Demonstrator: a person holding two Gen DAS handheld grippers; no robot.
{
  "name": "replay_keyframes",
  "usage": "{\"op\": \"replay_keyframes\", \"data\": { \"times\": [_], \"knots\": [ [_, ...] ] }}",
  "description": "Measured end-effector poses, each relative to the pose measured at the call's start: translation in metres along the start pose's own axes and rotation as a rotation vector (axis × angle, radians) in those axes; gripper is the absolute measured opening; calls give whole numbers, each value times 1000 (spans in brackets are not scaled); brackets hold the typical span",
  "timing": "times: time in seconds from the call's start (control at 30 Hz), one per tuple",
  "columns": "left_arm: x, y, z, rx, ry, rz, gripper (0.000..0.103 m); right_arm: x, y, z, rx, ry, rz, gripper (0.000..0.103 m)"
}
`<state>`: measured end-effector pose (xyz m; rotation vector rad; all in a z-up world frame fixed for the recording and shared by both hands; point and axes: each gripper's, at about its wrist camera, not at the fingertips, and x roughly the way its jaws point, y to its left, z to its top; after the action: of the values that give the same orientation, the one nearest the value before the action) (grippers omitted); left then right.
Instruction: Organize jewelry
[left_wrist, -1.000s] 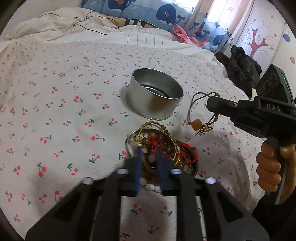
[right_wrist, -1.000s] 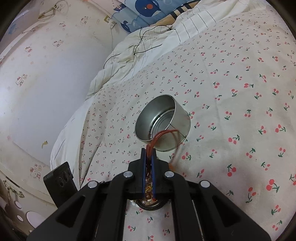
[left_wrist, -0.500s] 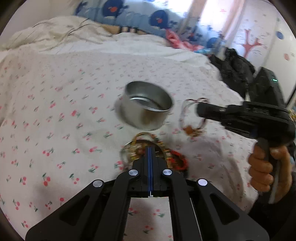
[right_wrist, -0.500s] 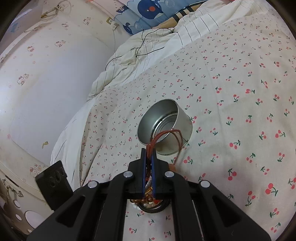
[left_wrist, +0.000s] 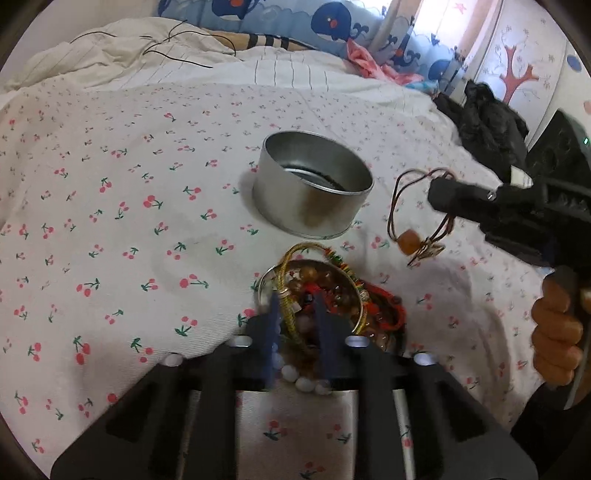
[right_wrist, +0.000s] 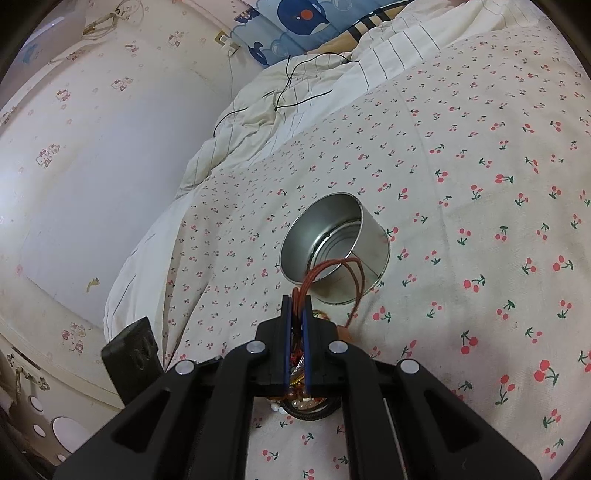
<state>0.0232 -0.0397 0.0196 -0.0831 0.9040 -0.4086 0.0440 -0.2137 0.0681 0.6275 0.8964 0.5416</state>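
Observation:
A round silver tin (left_wrist: 312, 184) stands open on the cherry-print bedsheet; it also shows in the right wrist view (right_wrist: 334, 247). In front of it a shallow dish (left_wrist: 332, 306) is heaped with beaded bracelets. My left gripper (left_wrist: 295, 314) is open, its fingers straddling a gold bangle (left_wrist: 291, 291) in the dish. My right gripper (right_wrist: 295, 314) is shut on a brown cord bracelet (right_wrist: 332, 273) with an amber bead (left_wrist: 408, 240), held in the air right of the tin and above the dish.
A rumpled cream duvet (left_wrist: 147, 48) with a black cable (left_wrist: 177, 40) lies at the back. Blue whale pillows (left_wrist: 295, 18) and a black garment (left_wrist: 487, 122) are behind and to the right. A pale wall (right_wrist: 92, 166) runs along the bed's left.
My left gripper, shut half a second ago, has opened over the dish. My right gripper has carried the cord bracelet slightly higher and nearer the tin.

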Motion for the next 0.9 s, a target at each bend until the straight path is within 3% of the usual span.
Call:
{"op": "replay_keyframes", "data": {
  "times": [0.23,0.53,0.9],
  "knots": [
    [-19,0,4,0,-62,-16,6,-3,1,0,-1,-5,5,6],
    [-50,-10,19,-6,-121,-132,3,-27,13,8,-26,-104,31,6],
    [-62,-26,81,31,-205,-187,3,-39,36,30,-106,-173,8,6]
  ]
}}
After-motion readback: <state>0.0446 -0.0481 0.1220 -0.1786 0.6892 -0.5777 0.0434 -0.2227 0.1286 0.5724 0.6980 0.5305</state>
